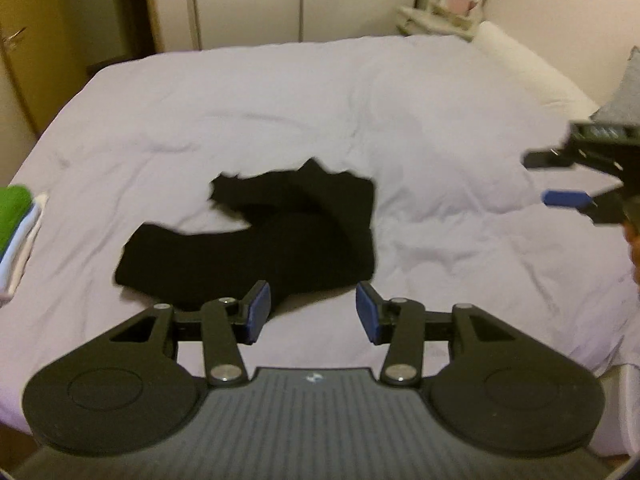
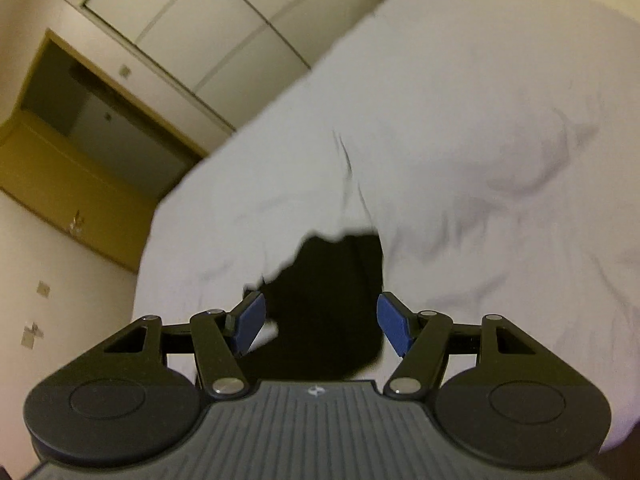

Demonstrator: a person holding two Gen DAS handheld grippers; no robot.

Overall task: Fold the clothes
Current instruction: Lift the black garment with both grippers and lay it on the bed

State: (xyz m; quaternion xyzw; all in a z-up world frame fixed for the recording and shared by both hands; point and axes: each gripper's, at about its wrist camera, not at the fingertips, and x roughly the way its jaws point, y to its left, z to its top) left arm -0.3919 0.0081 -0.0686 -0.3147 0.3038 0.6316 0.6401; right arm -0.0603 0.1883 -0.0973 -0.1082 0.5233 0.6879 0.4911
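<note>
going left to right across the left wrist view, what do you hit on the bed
stack of folded clothes → black garment lying crumpled on the pale bedcover → right gripper, jaws open, at the right edge

A wide bed carries everything; its pale lilac cover is creased. Near the middle lies a black garment, crumpled and bent in a curve. At the left edge sits a small stack of folded clothes, green on top, pale blue and white below.
</note>
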